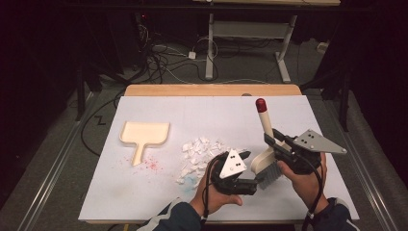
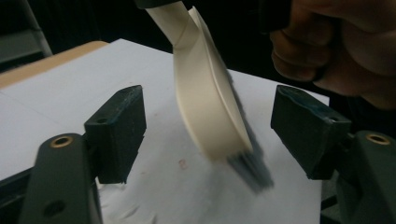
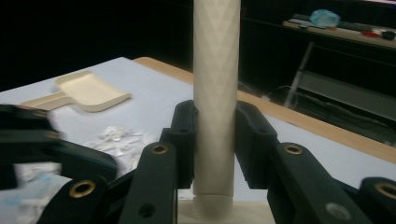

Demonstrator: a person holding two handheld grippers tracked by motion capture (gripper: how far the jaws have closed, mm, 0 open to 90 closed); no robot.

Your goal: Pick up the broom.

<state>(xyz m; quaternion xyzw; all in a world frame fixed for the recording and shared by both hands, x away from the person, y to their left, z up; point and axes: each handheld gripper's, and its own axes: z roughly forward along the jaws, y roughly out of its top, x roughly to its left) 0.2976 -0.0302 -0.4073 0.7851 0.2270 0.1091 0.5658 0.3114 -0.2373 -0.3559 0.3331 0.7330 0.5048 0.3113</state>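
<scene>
Setting: dark room, cables lying across the floor [image 1: 168, 57], a metal frame stand [image 1: 250, 38] standing behind the table. Surface: white sheet [image 1: 159, 187] covering a wooden table [image 1: 211, 90].

Item 1: brush [image 1: 266, 159], cream body with dark bristles and a red-tipped handle rising up and away from the person. It is hanging tilted over the sheet's right half, bristles pointing down.

Item 2: right gripper [image 3: 215, 140], its jaws pinching the brush handle from both sides, pads pressing on the cream shaft.

Item 3: left gripper [image 1: 240, 161], sitting just left of the brush head. Its jaws are standing spread on either side of the brush head, pads touching nothing.

Item 4: dustpan [image 1: 143, 134], cream, lying flat on the sheet's left half, well apart from both grippers.

Item 5: white paper scraps [image 1: 199, 154], lying heaped between dustpan and brush, near the left gripper.

Item 6: pink specks [image 1: 153, 164] lying beside the dustpan handle.
</scene>
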